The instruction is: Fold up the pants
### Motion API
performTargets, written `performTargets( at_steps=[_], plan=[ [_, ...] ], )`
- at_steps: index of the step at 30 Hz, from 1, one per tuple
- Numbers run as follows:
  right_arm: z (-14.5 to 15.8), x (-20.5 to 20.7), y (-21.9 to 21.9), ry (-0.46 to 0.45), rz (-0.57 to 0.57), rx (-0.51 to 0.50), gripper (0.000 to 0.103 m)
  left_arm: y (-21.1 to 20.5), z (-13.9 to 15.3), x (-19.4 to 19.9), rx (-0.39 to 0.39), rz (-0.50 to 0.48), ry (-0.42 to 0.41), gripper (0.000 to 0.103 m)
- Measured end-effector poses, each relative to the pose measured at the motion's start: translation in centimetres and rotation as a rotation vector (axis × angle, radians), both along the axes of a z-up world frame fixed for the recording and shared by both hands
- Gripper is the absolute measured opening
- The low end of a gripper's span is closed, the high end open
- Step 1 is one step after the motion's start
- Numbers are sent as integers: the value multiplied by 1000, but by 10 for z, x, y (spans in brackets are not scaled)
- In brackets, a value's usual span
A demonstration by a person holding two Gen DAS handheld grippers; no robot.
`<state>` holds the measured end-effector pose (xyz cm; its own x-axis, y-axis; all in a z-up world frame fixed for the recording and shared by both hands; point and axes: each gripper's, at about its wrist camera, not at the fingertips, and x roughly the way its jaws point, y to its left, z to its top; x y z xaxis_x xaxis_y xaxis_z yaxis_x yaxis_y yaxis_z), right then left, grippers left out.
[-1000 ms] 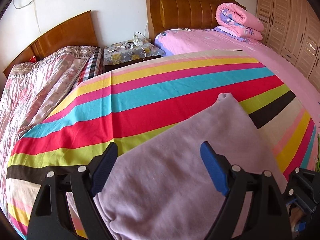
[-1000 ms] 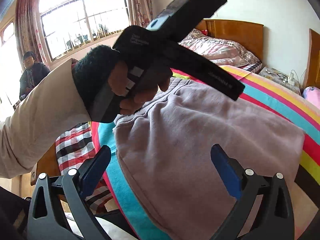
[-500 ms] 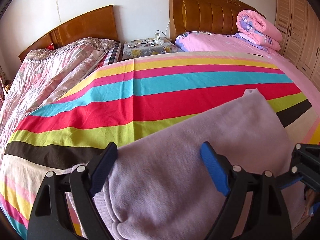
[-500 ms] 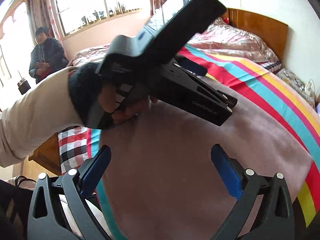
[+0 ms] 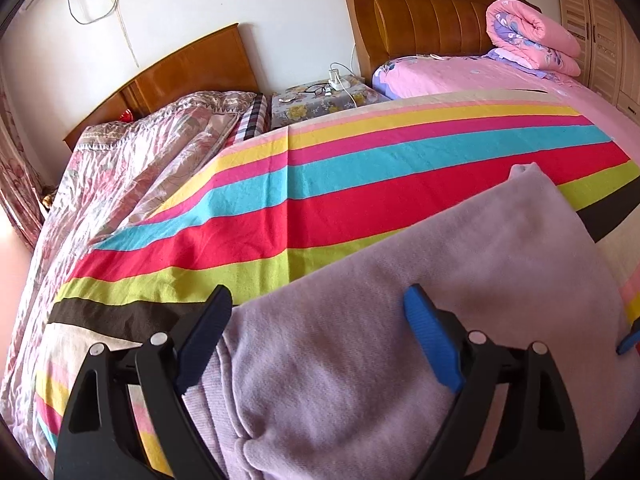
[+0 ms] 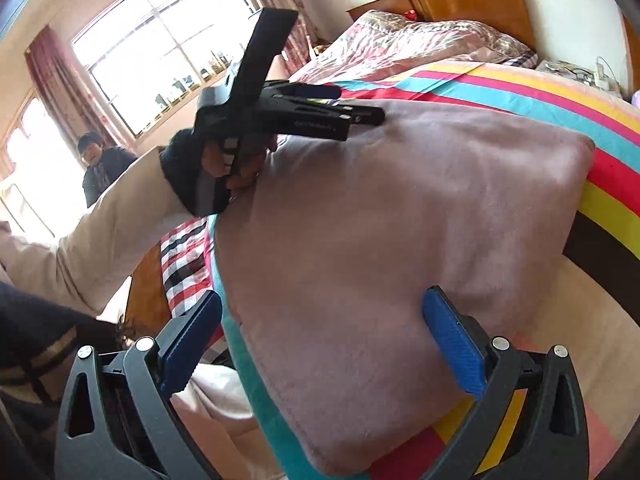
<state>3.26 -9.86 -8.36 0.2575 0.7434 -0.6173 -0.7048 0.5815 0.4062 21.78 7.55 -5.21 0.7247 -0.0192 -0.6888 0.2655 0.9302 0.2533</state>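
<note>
Pale lilac pants [image 5: 400,320] lie folded into a thick rectangle on the striped sheet [image 5: 360,208]. My left gripper [image 5: 320,336] hovers open over their near end, with fabric below the blue pads [image 5: 432,344] and nothing pinched. In the right wrist view the pants [image 6: 380,220] fill the middle. My right gripper [image 6: 320,340] stands open over their near edge. The left gripper [image 6: 348,104], held in a hand [image 6: 228,164], sits low over the far corner. A blue tip of the right gripper [image 5: 626,344] shows at the right edge.
A crumpled floral quilt [image 5: 120,168] lies on the far bed, with a nightstand [image 5: 320,100] between the headboards. A rolled pink duvet [image 5: 532,40] rests on the pink bed. A checked cloth [image 6: 184,260] hangs at the bed's edge. A person [image 6: 96,160] stands by the window.
The right gripper has swung sideways along the pants' edge. The left gripper has tipped and sunk from above the pants to just over their far corner. Both stay open.
</note>
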Motion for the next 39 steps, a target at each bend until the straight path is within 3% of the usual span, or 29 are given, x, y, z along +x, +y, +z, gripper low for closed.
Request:
performTargets(
  at_steps=[3,5,7,9,13,14,16,19,23,27,30,33,37,39],
  plan=[
    [10,1,-42,-24,-133,96,98,-34,26,-26,-23,-95,-44,88],
    [12,20,-79,-34,-312,138,98,-62,27,-45,-23,-156,-41,88],
    [11,42,-104,-4,-484,122,98,-86,13,-67,-7,-199,-29,88],
    [7,65,-112,-5,-570,33,98,-100,-4,-91,5,-222,-20,88],
    [-4,100,-88,1,-480,-59,98,-112,-34,-129,44,-257,-14,88],
    [-5,110,-81,-5,-471,-97,98,-107,-35,-132,10,-244,-20,88],
    [-8,129,-78,-19,-523,-182,98,-96,-37,-130,-76,-220,25,88],
    [-11,157,-97,-65,-733,-285,97,-84,-41,-129,-136,-215,50,89],
    [-10,152,-125,-72,-859,-185,97,-82,-45,-131,-160,-214,47,90],
    [-3,126,-117,-69,-746,-138,98,-81,-44,-130,-163,-212,39,90],
    [-6,125,-87,-130,-668,-303,98,-80,-44,-131,-169,-213,28,90],
    [-23,154,-69,-98,-671,-483,98,-81,-43,-137,-158,-210,21,90],
    [-12,166,-89,-79,-840,-479,97,-76,-38,-156,-139,-223,-2,90],
    [6,143,-98,-75,-848,-345,97,-70,-35,-169,-133,-266,-6,89]
  ],
)
